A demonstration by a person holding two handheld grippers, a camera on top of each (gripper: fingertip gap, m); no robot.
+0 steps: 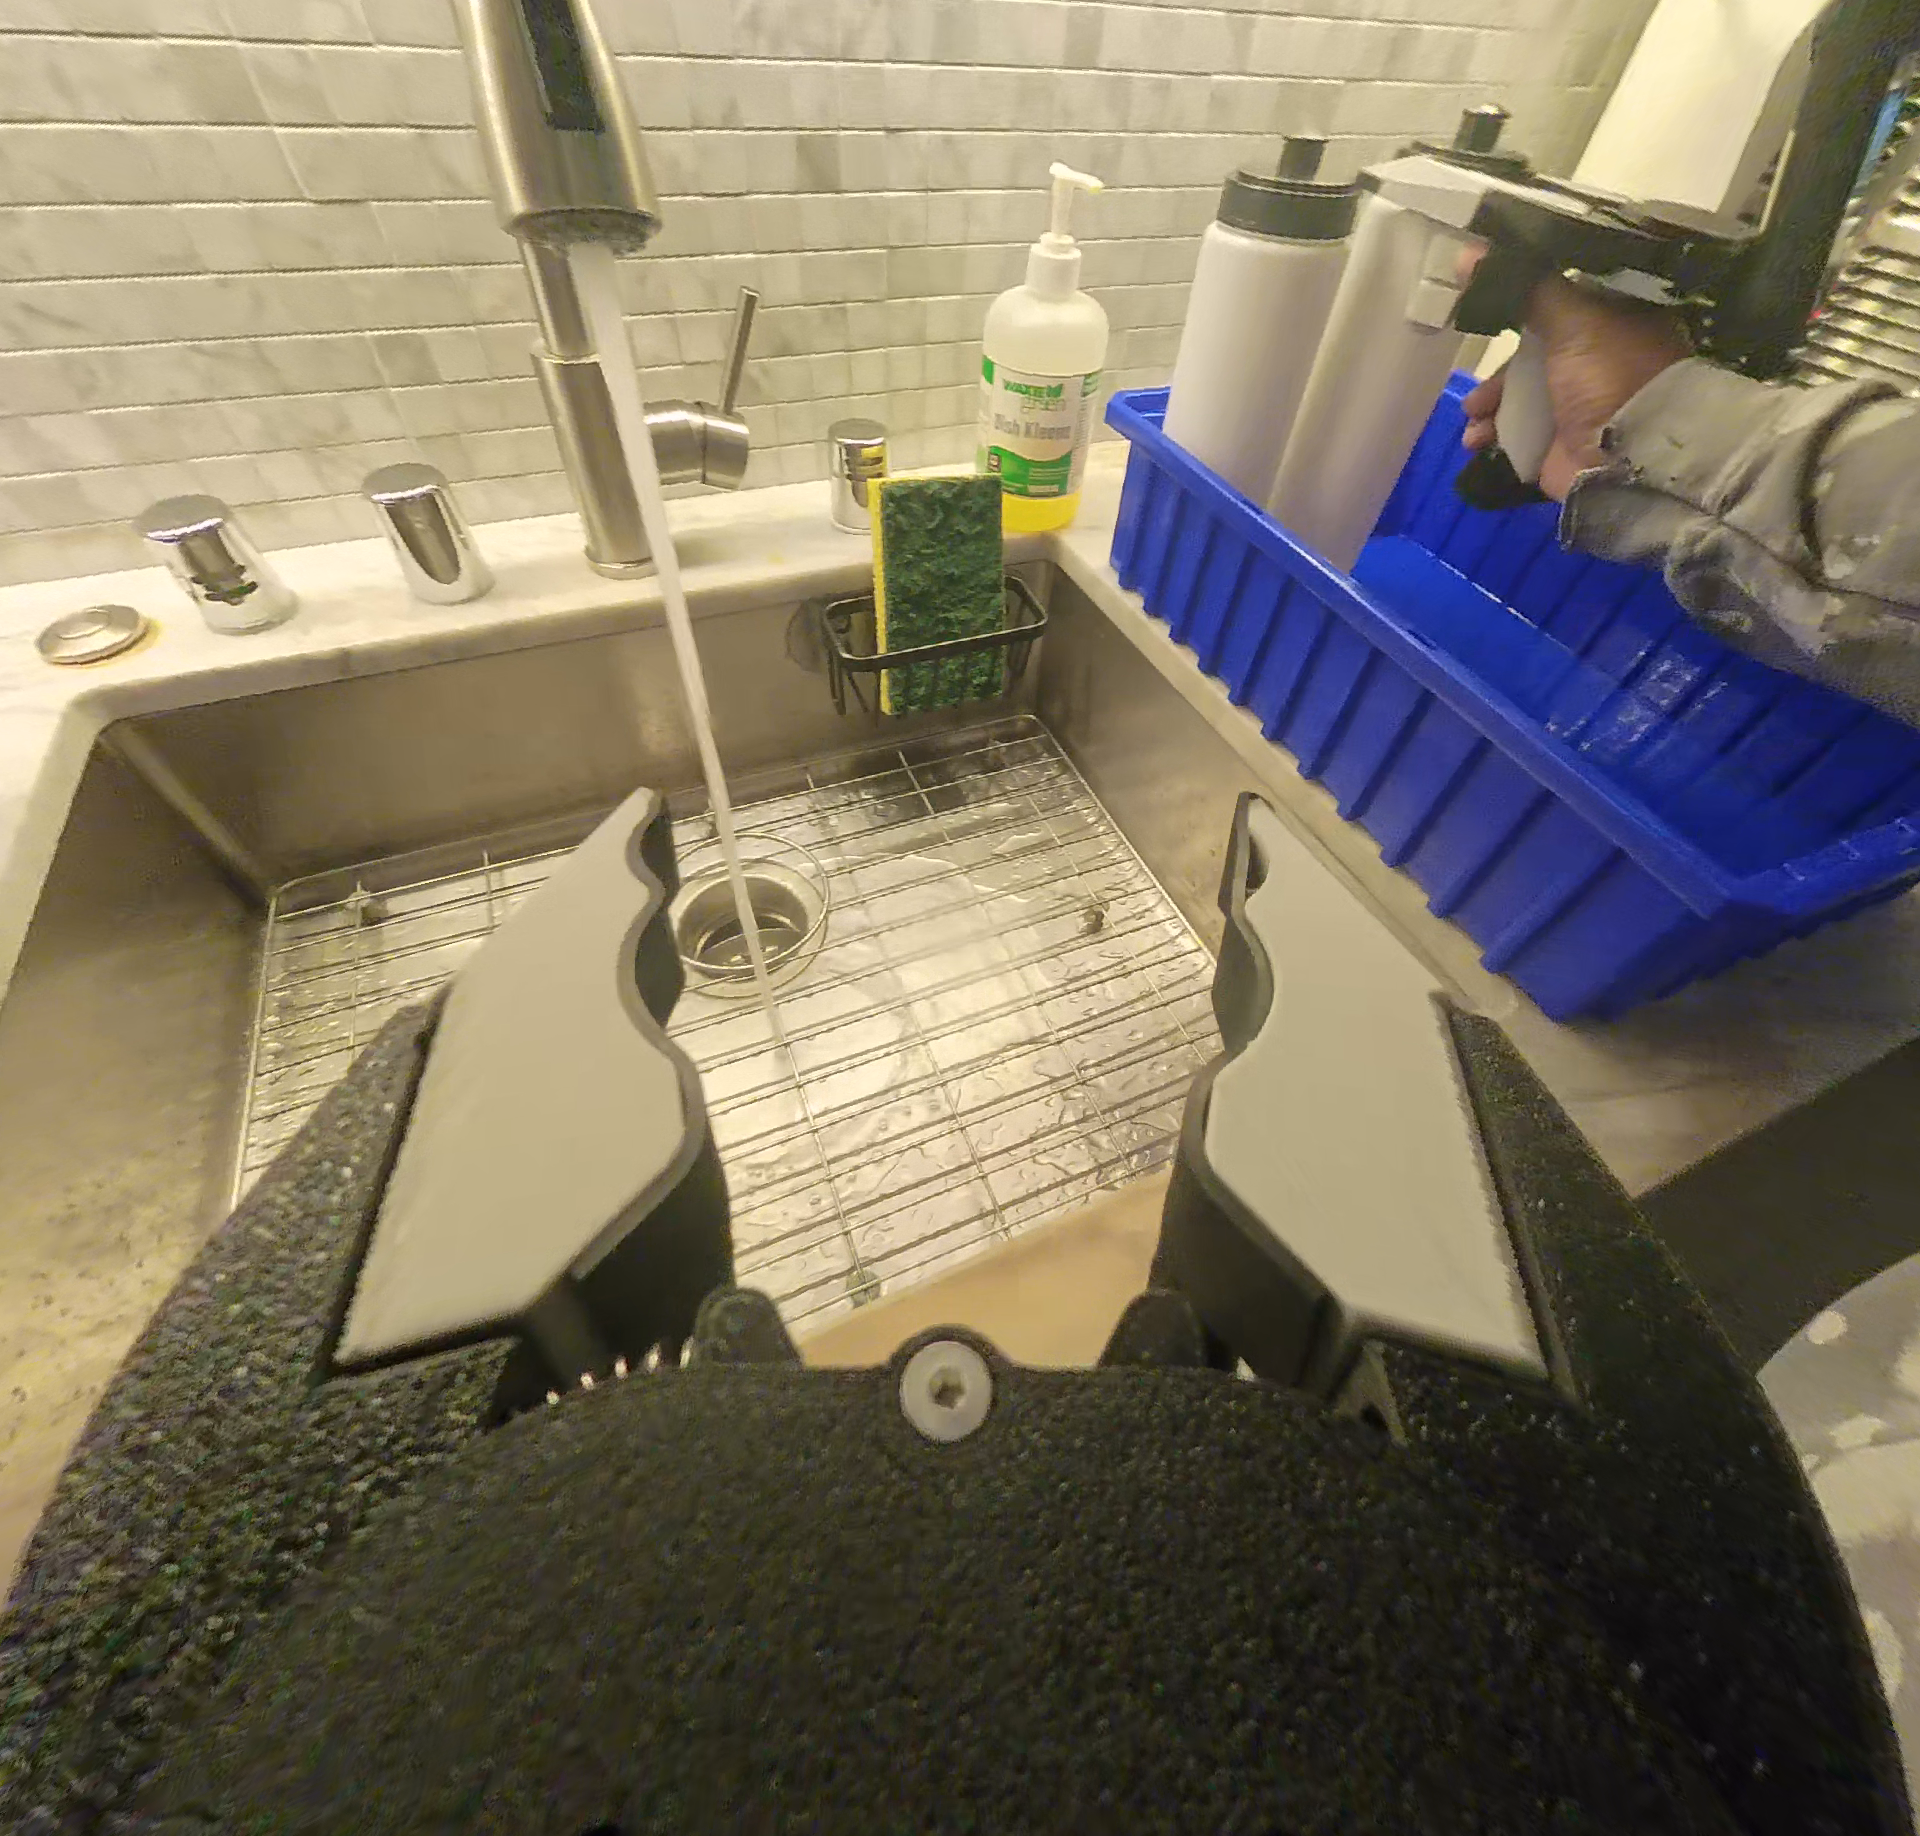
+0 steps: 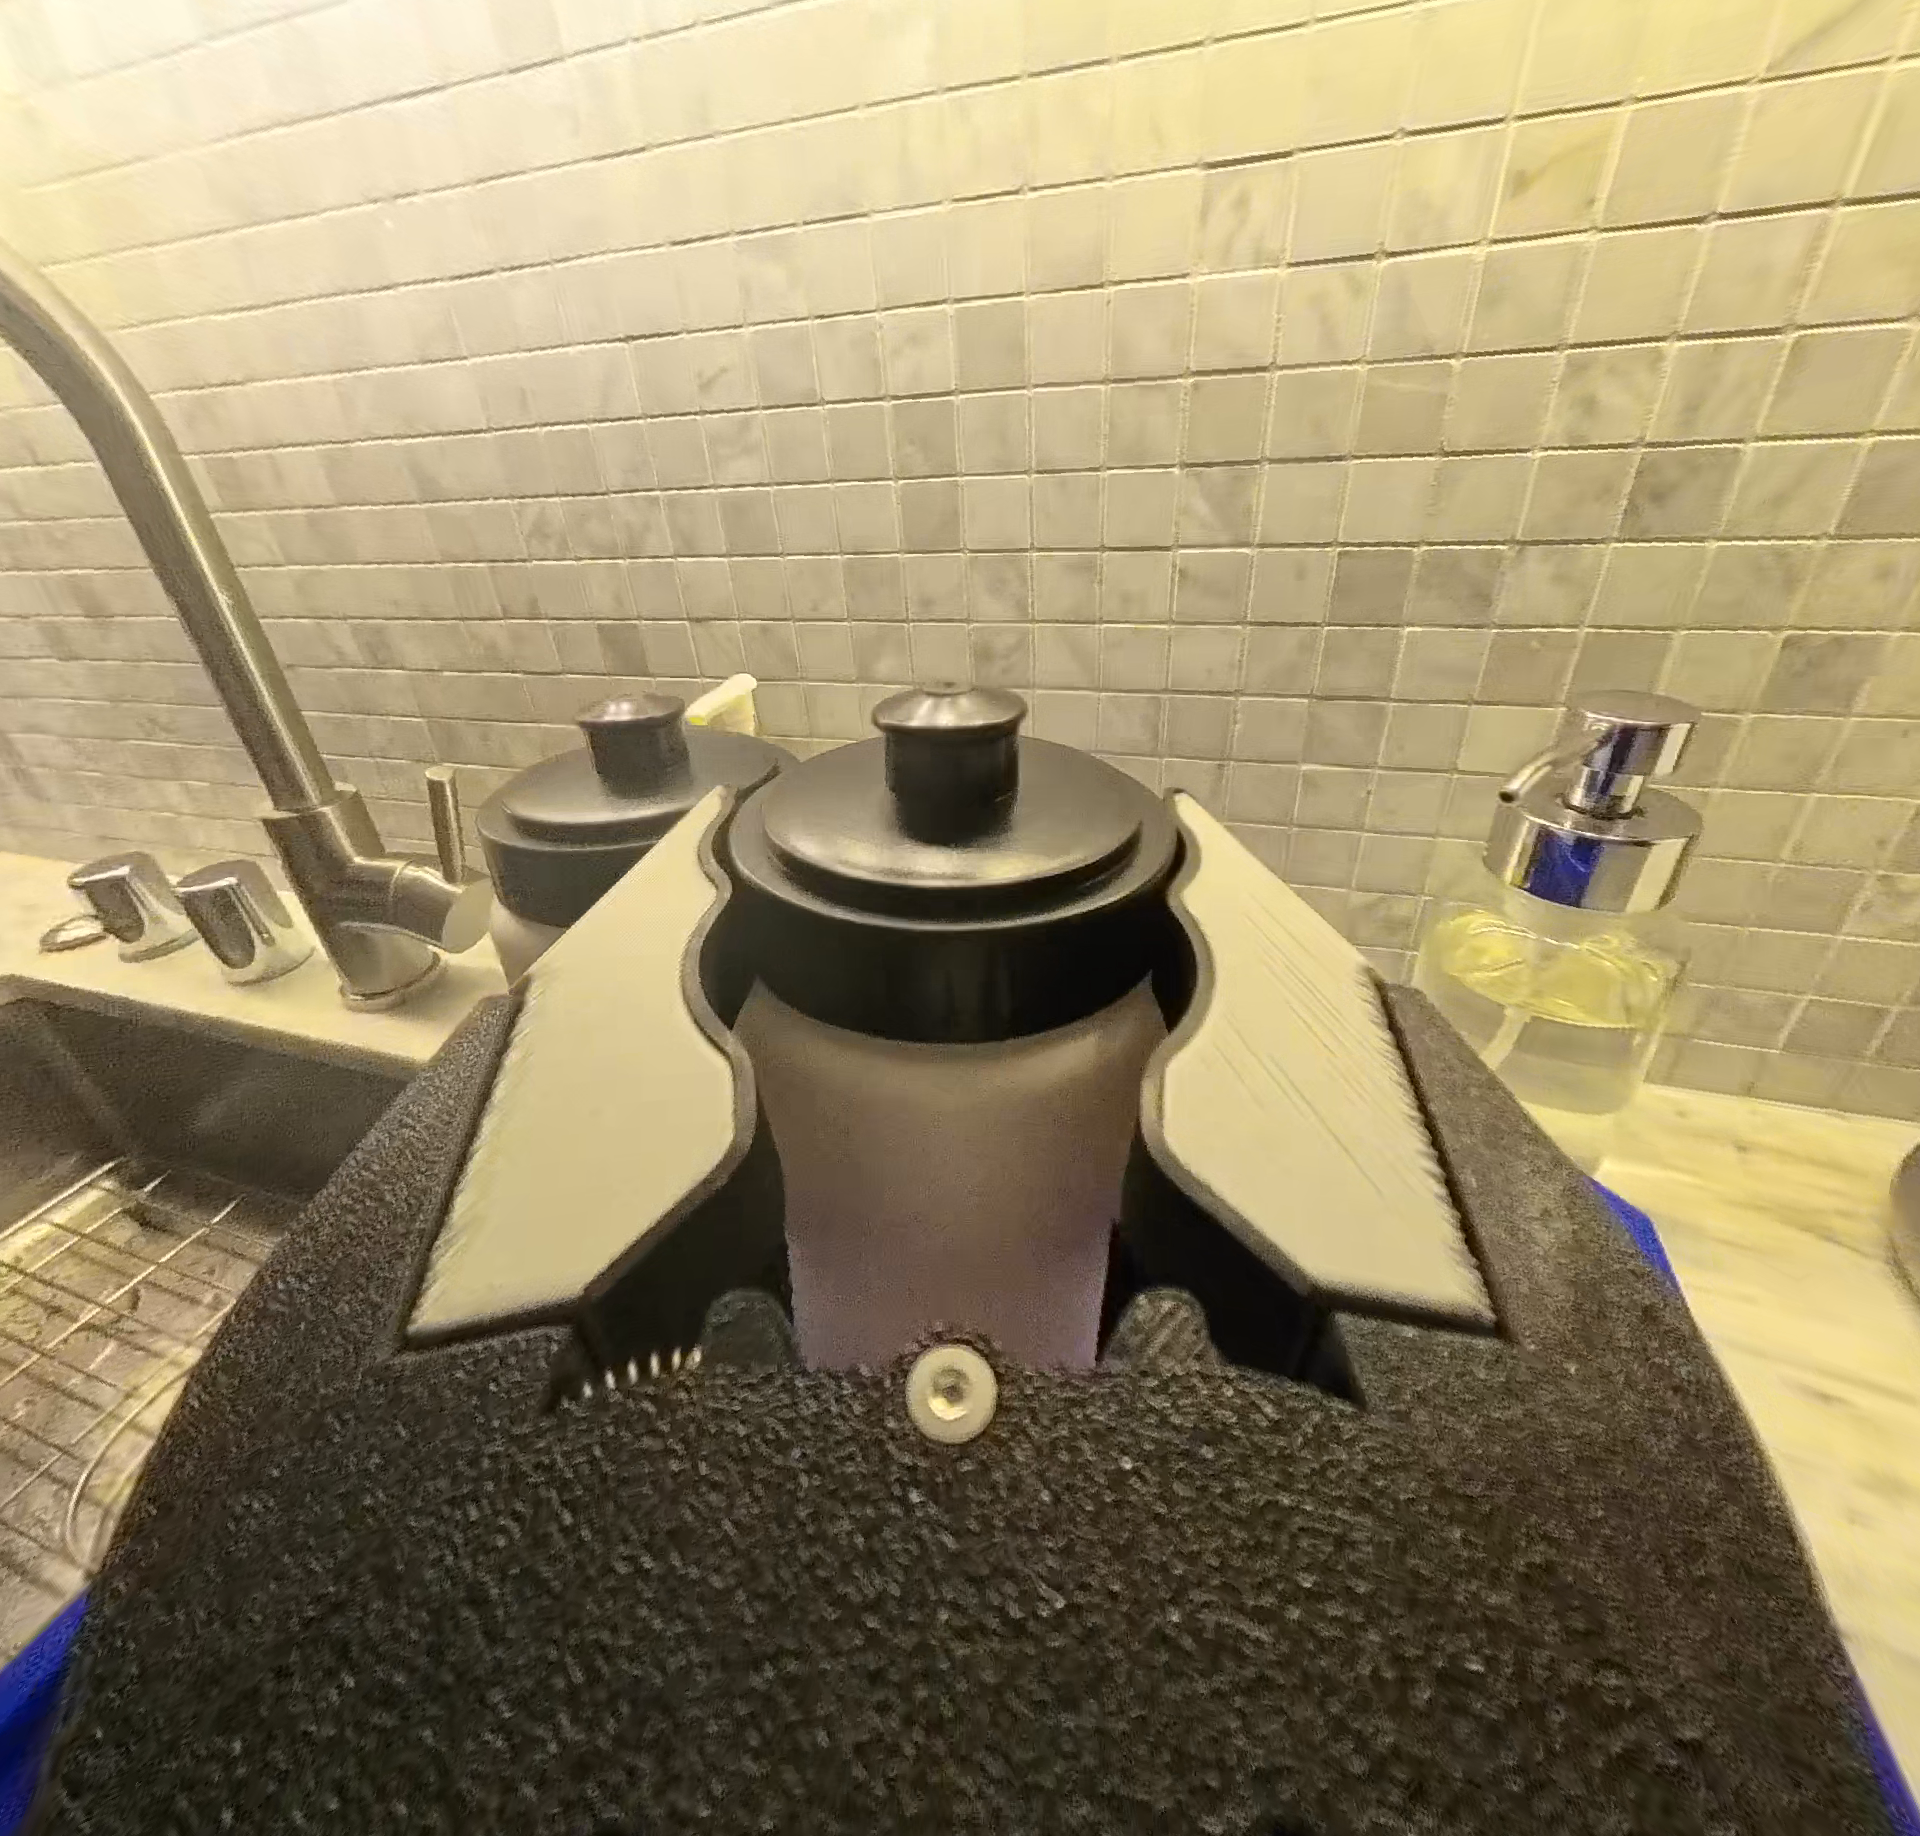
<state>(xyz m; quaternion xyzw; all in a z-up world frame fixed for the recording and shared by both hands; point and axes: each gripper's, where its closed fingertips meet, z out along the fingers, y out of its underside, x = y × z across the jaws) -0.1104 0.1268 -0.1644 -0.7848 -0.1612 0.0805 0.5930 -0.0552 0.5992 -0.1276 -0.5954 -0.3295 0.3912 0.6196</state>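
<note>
My left gripper (image 1: 945, 810) is open and empty, held over the steel sink (image 1: 416, 747) near the running water stream (image 1: 686, 643) from the faucet (image 1: 561, 124). My right gripper (image 2: 951, 810) is shut around the black lid of a white bottle (image 2: 935, 1163). In the left wrist view this bottle (image 1: 1361, 384) stands in the far end of a blue bin (image 1: 1455, 799) with the right gripper (image 1: 1429, 238) at its top. A second white bottle with a black lid (image 1: 1247, 352) stands beside it; it also shows in the right wrist view (image 2: 582, 851).
A wire grid (image 1: 987, 1007) covers the wet sink floor around the drain. A green and yellow sponge (image 1: 940, 591) sits in a caddy on the back wall. A soap pump bottle (image 1: 1044, 373), a paper towel roll (image 1: 1714, 72) and a glass dispenser (image 2: 1558, 955) stand on the counter.
</note>
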